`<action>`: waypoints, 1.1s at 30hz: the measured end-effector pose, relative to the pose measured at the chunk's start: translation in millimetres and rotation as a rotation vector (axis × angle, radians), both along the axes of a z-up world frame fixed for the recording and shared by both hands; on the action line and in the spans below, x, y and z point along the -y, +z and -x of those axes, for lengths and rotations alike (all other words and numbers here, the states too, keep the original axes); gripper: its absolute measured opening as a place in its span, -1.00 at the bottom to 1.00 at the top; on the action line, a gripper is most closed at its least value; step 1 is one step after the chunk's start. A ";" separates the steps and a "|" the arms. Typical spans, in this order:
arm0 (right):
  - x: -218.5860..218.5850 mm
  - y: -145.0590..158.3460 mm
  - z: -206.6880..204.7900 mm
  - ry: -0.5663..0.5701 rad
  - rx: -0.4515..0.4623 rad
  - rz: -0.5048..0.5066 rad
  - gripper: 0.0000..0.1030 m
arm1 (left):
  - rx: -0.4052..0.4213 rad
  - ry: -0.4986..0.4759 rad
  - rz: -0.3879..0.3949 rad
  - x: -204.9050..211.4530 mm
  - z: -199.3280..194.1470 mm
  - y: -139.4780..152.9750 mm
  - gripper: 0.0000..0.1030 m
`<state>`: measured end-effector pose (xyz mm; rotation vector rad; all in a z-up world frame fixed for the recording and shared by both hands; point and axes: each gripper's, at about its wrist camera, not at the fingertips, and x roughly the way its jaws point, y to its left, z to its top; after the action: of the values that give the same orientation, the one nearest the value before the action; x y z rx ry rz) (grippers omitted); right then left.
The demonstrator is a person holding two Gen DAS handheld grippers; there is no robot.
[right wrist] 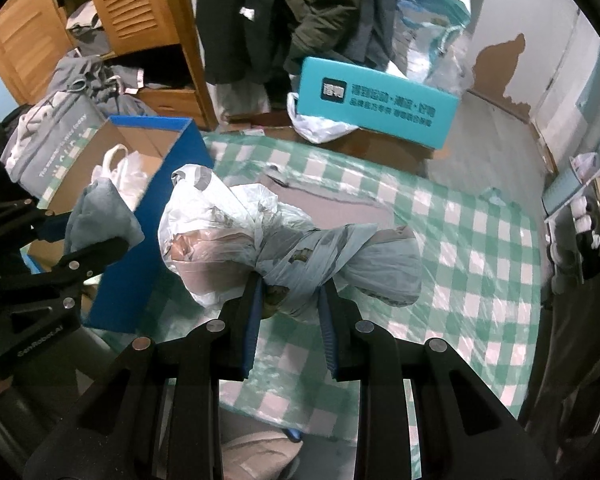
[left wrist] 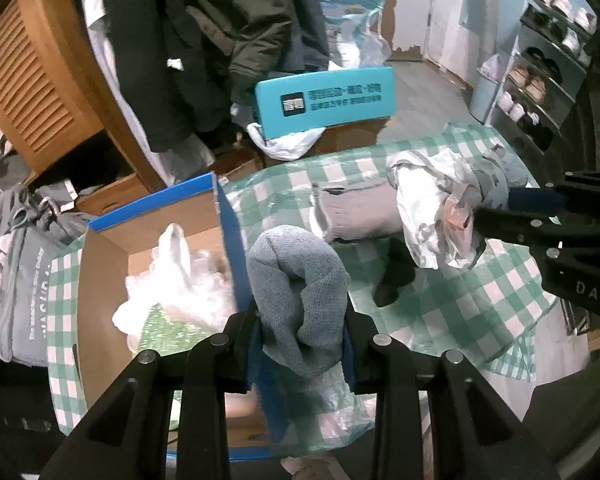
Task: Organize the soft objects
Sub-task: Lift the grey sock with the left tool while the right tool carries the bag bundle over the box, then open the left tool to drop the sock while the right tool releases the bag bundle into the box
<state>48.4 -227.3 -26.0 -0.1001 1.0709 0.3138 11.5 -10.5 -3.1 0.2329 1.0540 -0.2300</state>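
Grey towel (left wrist: 300,292) clamped in left gripper (left wrist: 302,344), above blue box (left wrist: 230,240) edge. Right gripper (right wrist: 290,312) pinches knotted plastic bag (right wrist: 260,240) over checked cloth (right wrist: 460,240); bag contents unreadable. Box interior partly hidden.

a cluttered home: hanging coats (right wrist: 300,12), shoe rack (left wrist: 540,80), louvred wardrobe (right wrist: 132,4).

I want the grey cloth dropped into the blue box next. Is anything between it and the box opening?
Nothing visible blocks it. The grey cloth, held in the left gripper, hangs by the blue box wall; the opening beyond already holds white plastic bags.
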 end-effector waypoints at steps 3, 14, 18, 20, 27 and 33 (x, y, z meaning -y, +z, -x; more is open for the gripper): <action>-11.2 3.9 -3.4 0.017 0.007 0.002 -0.50 | 0.010 0.026 0.007 -13.0 -3.1 3.7 -0.37; -60.3 16.3 -23.8 0.075 0.021 -0.006 -0.50 | 0.029 0.115 0.029 -61.1 -15.8 9.6 -0.37; -82.0 22.0 -32.9 0.101 0.029 -0.008 -0.50 | 0.023 0.156 0.039 -83.8 -20.9 7.4 -0.37; -93.3 24.7 -38.1 0.112 0.033 -0.005 -0.50 | 0.024 0.176 0.041 -95.4 -23.9 6.6 -0.37; -137.8 28.0 -52.9 0.169 0.034 0.004 -0.50 | 0.011 0.250 0.048 -135.5 -38.0 -1.2 -0.37; -167.1 24.4 -64.1 0.200 0.026 0.019 -0.50 | -0.001 0.296 0.040 -158.4 -51.4 -9.0 -0.37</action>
<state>112.5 -60.2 -1.6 -0.2287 1.0405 0.4814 62.9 147.9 -12.1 0.0391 1.0694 0.0159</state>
